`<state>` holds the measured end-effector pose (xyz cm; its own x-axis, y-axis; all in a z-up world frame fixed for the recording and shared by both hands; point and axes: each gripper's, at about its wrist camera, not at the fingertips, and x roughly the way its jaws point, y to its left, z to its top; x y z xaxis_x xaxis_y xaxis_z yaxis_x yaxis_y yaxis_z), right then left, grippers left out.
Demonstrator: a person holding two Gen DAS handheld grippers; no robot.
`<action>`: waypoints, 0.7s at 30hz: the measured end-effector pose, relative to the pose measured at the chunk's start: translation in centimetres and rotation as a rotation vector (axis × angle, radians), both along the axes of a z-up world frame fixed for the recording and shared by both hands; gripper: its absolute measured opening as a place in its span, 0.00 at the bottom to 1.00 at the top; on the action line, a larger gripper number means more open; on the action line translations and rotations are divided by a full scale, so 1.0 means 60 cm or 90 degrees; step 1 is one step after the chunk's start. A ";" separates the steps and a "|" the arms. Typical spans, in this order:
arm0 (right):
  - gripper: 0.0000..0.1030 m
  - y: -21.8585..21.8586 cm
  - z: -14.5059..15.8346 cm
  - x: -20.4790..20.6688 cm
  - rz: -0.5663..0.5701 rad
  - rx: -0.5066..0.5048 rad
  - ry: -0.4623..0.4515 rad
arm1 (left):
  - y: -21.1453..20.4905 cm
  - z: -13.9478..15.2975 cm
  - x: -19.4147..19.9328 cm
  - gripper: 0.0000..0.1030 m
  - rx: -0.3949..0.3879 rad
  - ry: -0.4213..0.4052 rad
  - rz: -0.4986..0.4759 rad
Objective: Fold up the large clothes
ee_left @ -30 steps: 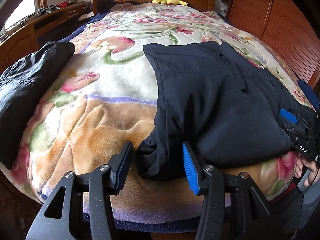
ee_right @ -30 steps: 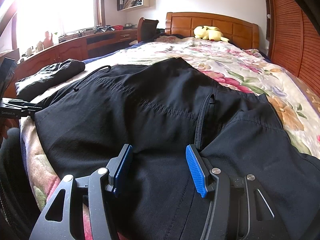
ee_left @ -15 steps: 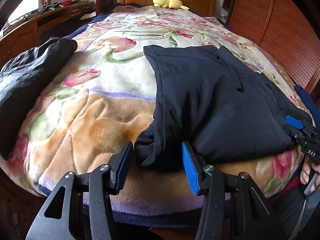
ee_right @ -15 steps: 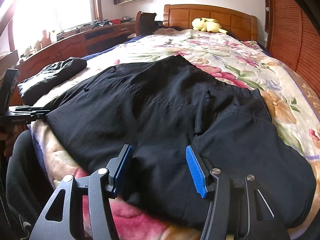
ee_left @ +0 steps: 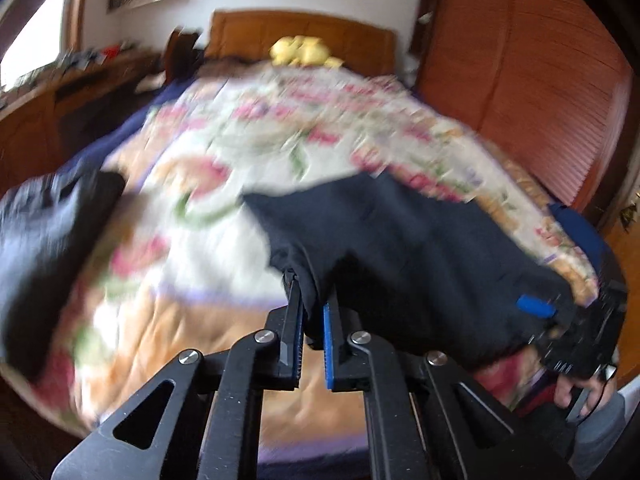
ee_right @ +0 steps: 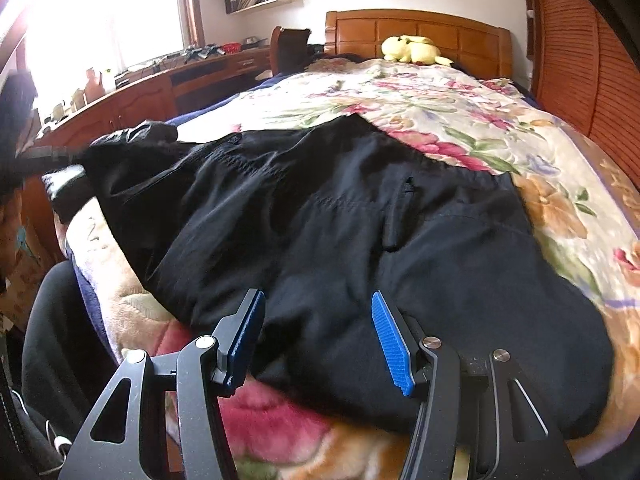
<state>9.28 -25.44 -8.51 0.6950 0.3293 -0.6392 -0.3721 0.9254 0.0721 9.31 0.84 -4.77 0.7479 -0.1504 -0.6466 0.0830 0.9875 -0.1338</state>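
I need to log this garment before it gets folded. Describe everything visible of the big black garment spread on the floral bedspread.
The big black garment looks like smooth, thin woven fabric with stitched seams and a short zipped slit near its middle. It lies spread and wrinkled across the near end of the floral bedspread, reaching the bed's foot edge. The left gripper is shut on one near corner, which is bunched between its fingers. The right gripper stands open over the near hem, not gripping it.
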 end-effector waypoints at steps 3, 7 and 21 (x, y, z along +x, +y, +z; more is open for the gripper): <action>0.56 -0.032 0.014 -0.019 -0.020 0.006 -0.012 | -0.055 0.048 0.023 0.08 0.011 -0.039 -0.046; 0.56 -0.081 0.034 -0.047 -0.055 0.004 -0.032 | -0.173 0.103 0.061 0.07 0.038 -0.087 -0.131; 0.56 -0.234 0.055 -0.150 -0.177 0.013 -0.063 | -0.493 0.037 0.094 0.07 0.056 0.006 -0.378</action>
<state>0.28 -39.50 -5.20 0.8187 0.1302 -0.5593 -0.1112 0.9915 0.0680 14.97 -28.73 -2.54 0.5466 -0.4869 -0.6813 0.6232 0.7800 -0.0574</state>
